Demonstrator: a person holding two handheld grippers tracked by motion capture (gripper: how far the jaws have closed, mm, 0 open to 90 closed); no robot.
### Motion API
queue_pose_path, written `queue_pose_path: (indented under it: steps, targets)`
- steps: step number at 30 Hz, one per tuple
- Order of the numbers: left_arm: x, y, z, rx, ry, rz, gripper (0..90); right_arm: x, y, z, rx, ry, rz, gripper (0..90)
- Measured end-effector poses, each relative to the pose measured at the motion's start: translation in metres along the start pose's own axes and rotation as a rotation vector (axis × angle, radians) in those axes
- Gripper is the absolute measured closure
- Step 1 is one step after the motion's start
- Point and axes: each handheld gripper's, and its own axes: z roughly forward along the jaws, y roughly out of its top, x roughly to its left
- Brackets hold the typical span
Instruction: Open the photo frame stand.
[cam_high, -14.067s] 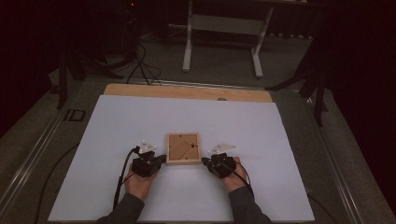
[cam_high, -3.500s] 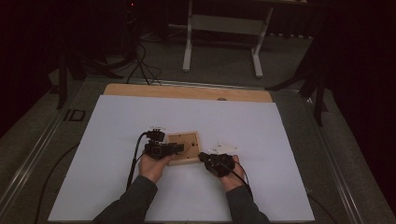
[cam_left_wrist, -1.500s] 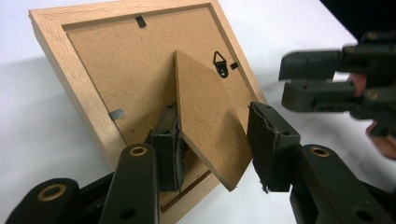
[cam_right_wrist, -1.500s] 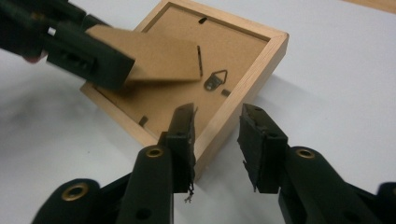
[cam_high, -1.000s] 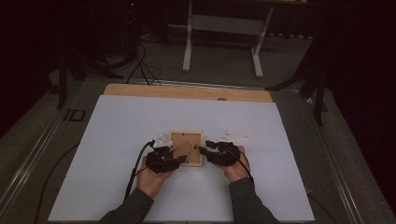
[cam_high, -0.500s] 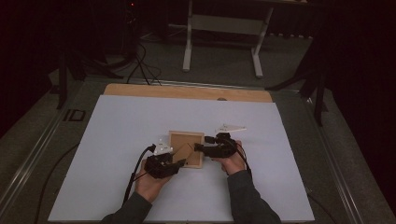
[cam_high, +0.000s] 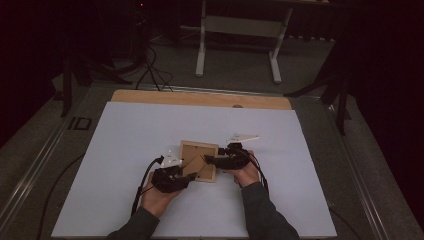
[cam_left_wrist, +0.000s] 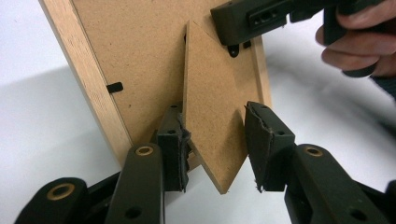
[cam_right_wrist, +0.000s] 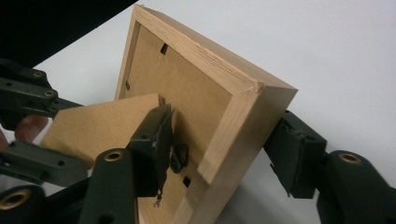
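Now then: gripping a corner of the frame (cam_right_wrist: 187, 93) with the right tool (cam_right_wrist: 224, 126), just closing the jaws on it, one pad on the brown back, the other on the front face. Holding it tilted up off the white worktop (cam_high: 150, 130), near the front edge, back turned toward the person. Straddling the fold-out stand (cam_left_wrist: 212, 121) with the left tool (cam_left_wrist: 217, 114), released: one pad brushing the flap, the other clear of it. Looks like getting ready to swing that stand out. Risky from here, probably: pinching the thin flap too near its tip and bending or snapping it at the hinge; pulling before the corner grip firms up and letting the frame twist free and slap down; snagging the small black clips (cam_left_wrist: 114, 87) on the back.
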Motion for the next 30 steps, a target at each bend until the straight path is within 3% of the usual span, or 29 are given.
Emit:
queue_pose_path:
  steps: [7, 8, 13, 22, 30]
  targets:
    - [0.006, 0.001, -0.002, 0.000, -0.051, -0.042, 61.9, 0.001, -0.002, -0.003, -0.012, 0.007, -0.011, 45.4]
    - [0.010, 0.002, -0.004, -0.015, -0.066, -0.072, 61.2, 0.003, -0.002, -0.005, -0.019, 0.009, -0.018, 46.4]
    - [0.015, 0.003, -0.007, -0.012, -0.074, -0.102, 64.0, 0.008, -0.001, -0.006, -0.024, -0.003, -0.049, 47.1]
    - [0.014, 0.003, -0.004, 0.034, -0.095, -0.084, 71.9, 0.013, 0.000, -0.009, -0.026, -0.014, -0.081, 48.8]
    - [0.014, 0.005, -0.003, 0.026, -0.057, -0.060, 73.0, 0.016, 0.002, -0.013, -0.051, -0.036, -0.098, 53.4]
